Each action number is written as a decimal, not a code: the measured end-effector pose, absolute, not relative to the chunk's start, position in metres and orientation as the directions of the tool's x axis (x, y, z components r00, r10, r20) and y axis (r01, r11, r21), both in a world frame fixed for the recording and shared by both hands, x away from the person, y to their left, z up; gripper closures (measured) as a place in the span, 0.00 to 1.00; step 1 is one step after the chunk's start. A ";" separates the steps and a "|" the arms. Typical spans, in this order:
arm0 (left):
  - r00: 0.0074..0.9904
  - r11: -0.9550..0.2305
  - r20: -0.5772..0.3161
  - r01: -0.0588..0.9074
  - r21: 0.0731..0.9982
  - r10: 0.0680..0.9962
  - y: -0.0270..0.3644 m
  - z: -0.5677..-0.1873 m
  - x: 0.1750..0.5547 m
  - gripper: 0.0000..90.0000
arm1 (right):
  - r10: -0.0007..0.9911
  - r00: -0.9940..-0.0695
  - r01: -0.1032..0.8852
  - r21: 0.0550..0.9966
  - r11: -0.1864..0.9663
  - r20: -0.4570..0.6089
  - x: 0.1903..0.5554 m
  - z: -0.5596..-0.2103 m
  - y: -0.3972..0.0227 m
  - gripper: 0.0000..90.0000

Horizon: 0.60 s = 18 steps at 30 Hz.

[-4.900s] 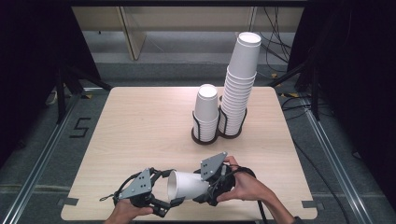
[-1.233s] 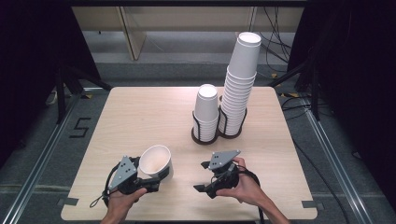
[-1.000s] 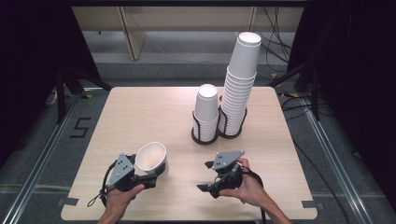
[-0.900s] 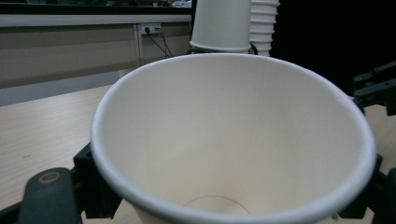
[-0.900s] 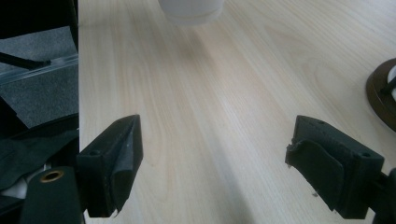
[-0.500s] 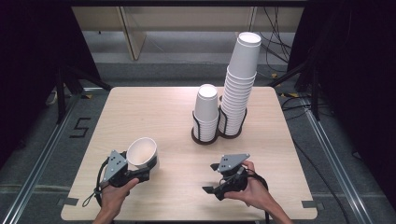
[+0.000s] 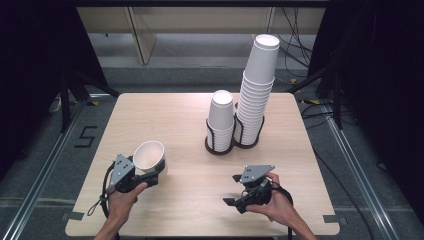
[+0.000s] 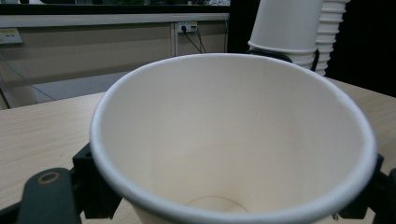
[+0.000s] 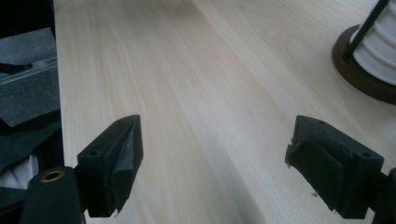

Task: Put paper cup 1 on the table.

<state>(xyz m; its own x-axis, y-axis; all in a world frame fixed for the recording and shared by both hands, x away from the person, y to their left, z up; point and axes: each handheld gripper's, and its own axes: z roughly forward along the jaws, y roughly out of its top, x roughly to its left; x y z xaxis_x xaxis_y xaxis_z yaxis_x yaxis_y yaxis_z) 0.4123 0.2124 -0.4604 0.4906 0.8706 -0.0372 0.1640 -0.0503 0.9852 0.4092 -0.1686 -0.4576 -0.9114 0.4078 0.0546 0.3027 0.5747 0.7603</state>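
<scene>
- Pale wooden worktop, squarish, with a grey floor around it.
- Two dark round holders stand touching side by side right of its centre: one bears a short cup stack, the other a tall stack.

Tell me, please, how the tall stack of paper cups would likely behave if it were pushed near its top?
The tall stack of cups would probably tip rather than slide: it rises far above its wire holder, which grips only the lowest cups. It already leans slightly, so the upper cups may topple or separate. Being thin paper, they look light and easily dented.
</scene>
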 end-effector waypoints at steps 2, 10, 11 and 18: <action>0.484 -0.049 -0.041 0.171 0.984 0.874 0.214 -0.462 0.419 0.18 | 0.411 -0.910 0.309 0.756 0.577 0.057 0.409 -0.458 -0.170 0.20; 0.446 -0.057 -0.029 0.178 0.982 0.894 0.219 -0.467 0.445 0.18 | 0.414 -0.909 0.307 0.752 0.583 0.050 0.408 -0.459 -0.173 0.21; 0.445 -0.053 -0.032 0.177 0.983 0.895 0.219 -0.468 0.450 0.18 | 0.415 -0.909 0.303 0.755 0.581 0.046 0.408 -0.459 -0.174 0.21; 0.398 -0.047 -0.022 0.162 0.986 0.917 0.222 -0.469 0.483 0.18 | 0.419 -0.906 0.311 0.751 0.582 0.051 0.407 -0.458 -0.178 0.21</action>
